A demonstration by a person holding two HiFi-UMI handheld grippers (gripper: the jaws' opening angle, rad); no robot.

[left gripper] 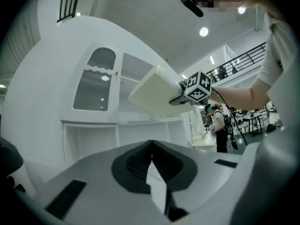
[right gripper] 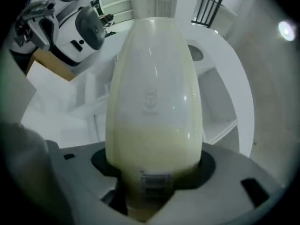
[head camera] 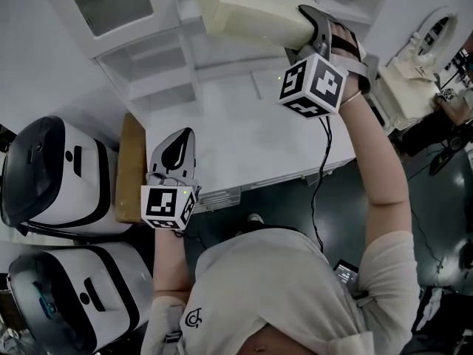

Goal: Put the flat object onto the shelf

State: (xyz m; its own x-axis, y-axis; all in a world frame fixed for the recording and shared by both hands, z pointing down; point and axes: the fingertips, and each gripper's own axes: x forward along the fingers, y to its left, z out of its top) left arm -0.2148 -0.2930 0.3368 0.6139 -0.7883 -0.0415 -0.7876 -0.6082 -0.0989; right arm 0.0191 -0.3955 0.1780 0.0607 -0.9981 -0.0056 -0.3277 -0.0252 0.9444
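Carrying the flat object to the shelf

Step in hand, as judged: transport. The right gripper (head camera: 309, 29) pinched the flat object (head camera: 247, 9) by one short end. In the right gripper view the jaws stood part-way apart, with the cream slab filling the gap and the pads pressed on both faces. In the head view the flat object sat at 12 o'clock, held clear above the table (head camera: 244, 150). Its free end pointed toward 10 o'clock, at the shelf (head camera: 151, 69). In the left gripper view it hung tilted in front of the shelf's open bays, not yet resting on any board.

The left gripper (head camera: 174, 150) sat at 8 o'clock in the head view, over the table's near edge, jaws pressed together on nothing.

The next move, as judged, called for levelling the flat object, lining its free end up with an open bay, and sliding it in until a board carried it. Only then should the jaws spread. The grip at one end left a long overhang, so twist at the free end was the likely fault. The idle left gripper could have steadied it.
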